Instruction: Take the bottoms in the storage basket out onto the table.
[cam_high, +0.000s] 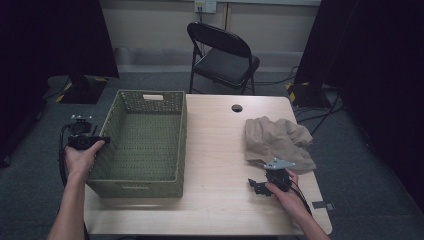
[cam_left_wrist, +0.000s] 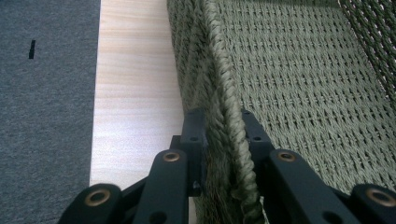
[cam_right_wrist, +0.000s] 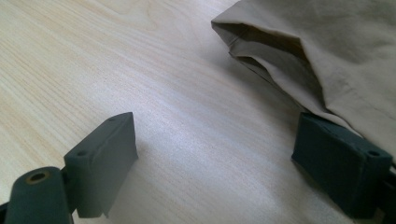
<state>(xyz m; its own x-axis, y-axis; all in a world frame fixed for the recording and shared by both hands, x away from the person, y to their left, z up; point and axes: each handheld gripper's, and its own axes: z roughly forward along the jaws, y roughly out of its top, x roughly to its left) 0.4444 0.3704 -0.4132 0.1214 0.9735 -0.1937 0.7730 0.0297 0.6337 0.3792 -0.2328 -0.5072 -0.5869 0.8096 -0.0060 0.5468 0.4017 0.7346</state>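
On the surface (cam_high: 215, 150): left tongs (cam_left_wrist: 223, 140) clamped on basket (cam_high: 145, 145) rim, right tongs (cam_right_wrist: 215, 163) apart beside cloth (cam_high: 277, 140); we slide gently, grip firm.

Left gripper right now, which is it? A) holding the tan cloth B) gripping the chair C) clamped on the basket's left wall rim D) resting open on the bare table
C: in the left gripper view the left gripper has one jaw on each side of the green woven basket rim, pressed against the braided edge.

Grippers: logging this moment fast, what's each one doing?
Left gripper: closed on the basket rim.
Right gripper: open, holding nothing, beside the beige cloth.
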